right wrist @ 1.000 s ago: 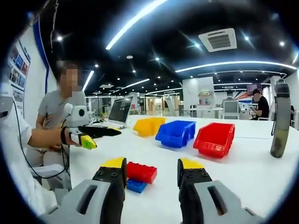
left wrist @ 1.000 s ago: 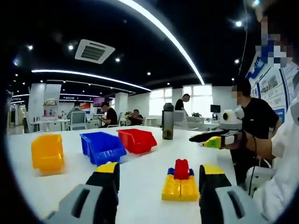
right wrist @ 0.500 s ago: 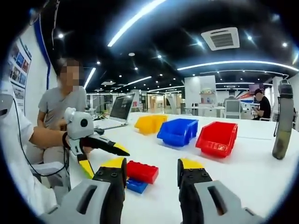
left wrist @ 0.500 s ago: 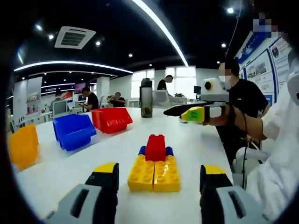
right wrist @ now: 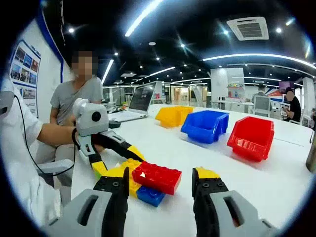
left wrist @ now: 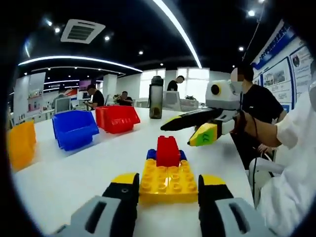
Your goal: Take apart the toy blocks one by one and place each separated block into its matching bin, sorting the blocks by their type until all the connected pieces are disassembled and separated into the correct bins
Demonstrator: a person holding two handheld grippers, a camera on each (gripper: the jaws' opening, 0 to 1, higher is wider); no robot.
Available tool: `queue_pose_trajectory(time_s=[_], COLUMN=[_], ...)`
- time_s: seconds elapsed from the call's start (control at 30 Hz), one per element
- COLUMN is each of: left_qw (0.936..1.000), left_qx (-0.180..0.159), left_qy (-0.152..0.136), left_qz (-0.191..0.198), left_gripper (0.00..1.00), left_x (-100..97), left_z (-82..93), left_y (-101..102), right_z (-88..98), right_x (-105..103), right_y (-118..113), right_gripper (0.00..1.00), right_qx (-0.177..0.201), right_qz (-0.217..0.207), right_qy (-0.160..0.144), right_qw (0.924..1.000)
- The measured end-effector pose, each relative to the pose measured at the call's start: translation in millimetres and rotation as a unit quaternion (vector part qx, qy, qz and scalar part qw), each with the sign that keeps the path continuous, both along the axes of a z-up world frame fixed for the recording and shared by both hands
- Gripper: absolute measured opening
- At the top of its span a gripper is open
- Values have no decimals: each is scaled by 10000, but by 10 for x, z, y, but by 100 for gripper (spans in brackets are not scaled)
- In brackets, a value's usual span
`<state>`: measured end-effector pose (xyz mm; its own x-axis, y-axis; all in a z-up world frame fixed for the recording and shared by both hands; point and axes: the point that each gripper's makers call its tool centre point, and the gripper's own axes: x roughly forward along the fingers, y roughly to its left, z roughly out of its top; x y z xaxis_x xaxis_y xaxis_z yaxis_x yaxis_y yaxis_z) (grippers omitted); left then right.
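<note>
A stack of toy blocks lies on the white table [left wrist: 64, 168]: a red block [left wrist: 168, 150] sits on a blue block [left wrist: 150, 157] and a wide yellow plate [left wrist: 168, 181]. My left gripper [left wrist: 168, 186] has its jaws pressed against both sides of the yellow plate. In the right gripper view, the left gripper [right wrist: 120, 165] straddles the yellow plate [right wrist: 131, 186] from the left. My right gripper [right wrist: 160, 183] is open, with the red block [right wrist: 158, 177] and blue block [right wrist: 150, 195] just ahead between its jaws. The right gripper [left wrist: 177, 134] hangs open above the stack's far right.
Yellow bin [right wrist: 173, 114], blue bin [right wrist: 207, 126] and red bin [right wrist: 252, 138] stand in a row further along the table. A dark bottle [left wrist: 156, 98] stands behind the red bin [left wrist: 117, 118]. A laptop [right wrist: 136, 103] and seated people are nearby.
Both views have closed in on the stack. My left jaws narrowed onto the yellow plate. My right gripper came down toward the red block.
</note>
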<state>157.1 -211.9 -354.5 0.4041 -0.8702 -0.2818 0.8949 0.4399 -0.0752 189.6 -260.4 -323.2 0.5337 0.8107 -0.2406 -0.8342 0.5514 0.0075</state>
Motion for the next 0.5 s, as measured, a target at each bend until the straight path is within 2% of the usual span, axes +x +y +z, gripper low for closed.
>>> queue_pose_trajectory(time_s=[0.17,0.23,0.3,0.37,0.43,0.5], left_qw=[9999,9999,9999,9999,9999,9999], left_qx=[18,22,23,20,20,26], left_qy=[-99,-117,-113,-94,-101,-116], left_qz=[22,42,45,31,26,26], left_gripper=[48,48,48,48,48,48], left_x=[3,15,-29,-37,-44,-72], left_z=[1,-2,-1,-3,-3,-1], left_y=[14,20,-19,-22,-24,-48], right_z=[-83,-76,-133,-155,-179,-185], right_x=[37,28,34,8,12,7], right_y=[81,107,104,147,146,144], right_gripper=[59,59,59,59,58,52], right_qx=[-42,-13,-83,-56,-63,-29], right_qz=[-60,-183,-543,-600,-733,-793], right_qy=[201,209,357,372,385,464], right_qw=[9998,9996,9979,9975,9965,9958])
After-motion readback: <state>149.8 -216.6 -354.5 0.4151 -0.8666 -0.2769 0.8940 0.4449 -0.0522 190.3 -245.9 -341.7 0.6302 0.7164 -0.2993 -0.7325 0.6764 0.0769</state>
